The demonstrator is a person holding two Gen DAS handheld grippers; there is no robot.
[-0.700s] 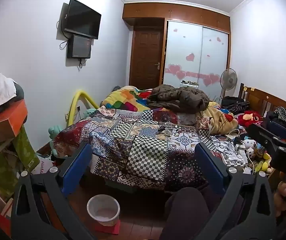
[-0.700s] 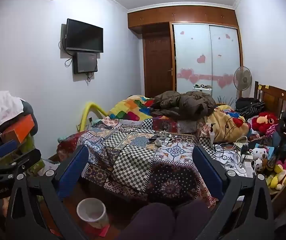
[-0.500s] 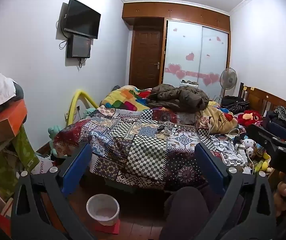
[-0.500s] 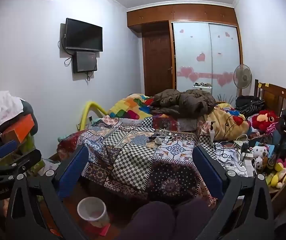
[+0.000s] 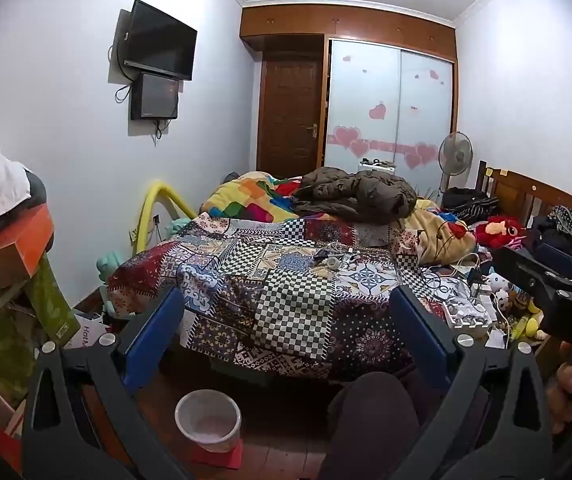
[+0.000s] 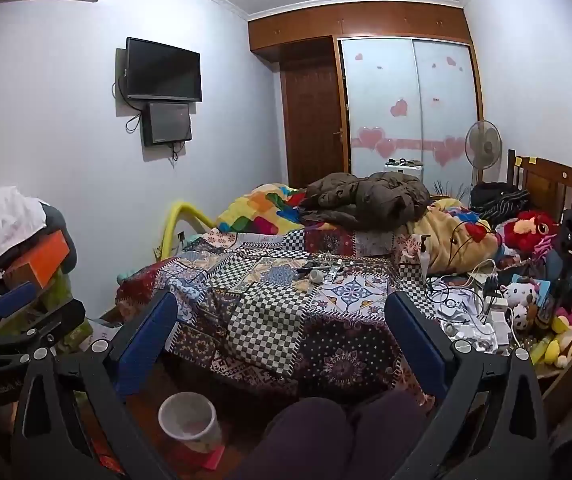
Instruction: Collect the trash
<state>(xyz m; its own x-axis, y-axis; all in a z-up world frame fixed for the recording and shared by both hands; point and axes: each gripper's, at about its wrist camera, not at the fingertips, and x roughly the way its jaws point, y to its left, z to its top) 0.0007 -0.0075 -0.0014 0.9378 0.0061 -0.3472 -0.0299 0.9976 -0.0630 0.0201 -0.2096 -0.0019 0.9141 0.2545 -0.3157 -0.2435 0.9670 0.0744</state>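
A small heap of loose scraps and a tape roll lies in the middle of the patchwork bedspread. A white bin stands on the wooden floor below the bed's foot. My left gripper is open, its blue pads wide apart with nothing between them, well short of the bed. My right gripper is open too and holds nothing. In the left wrist view the right gripper shows at the right edge; in the right wrist view the left gripper shows at the left.
A brown jacket and bright quilts lie at the bed's far end. Cables, chargers and plush toys crowd the bed's right side. Piled boxes and clothes stand on the left. A person's dark-clad knees sit below the grippers.
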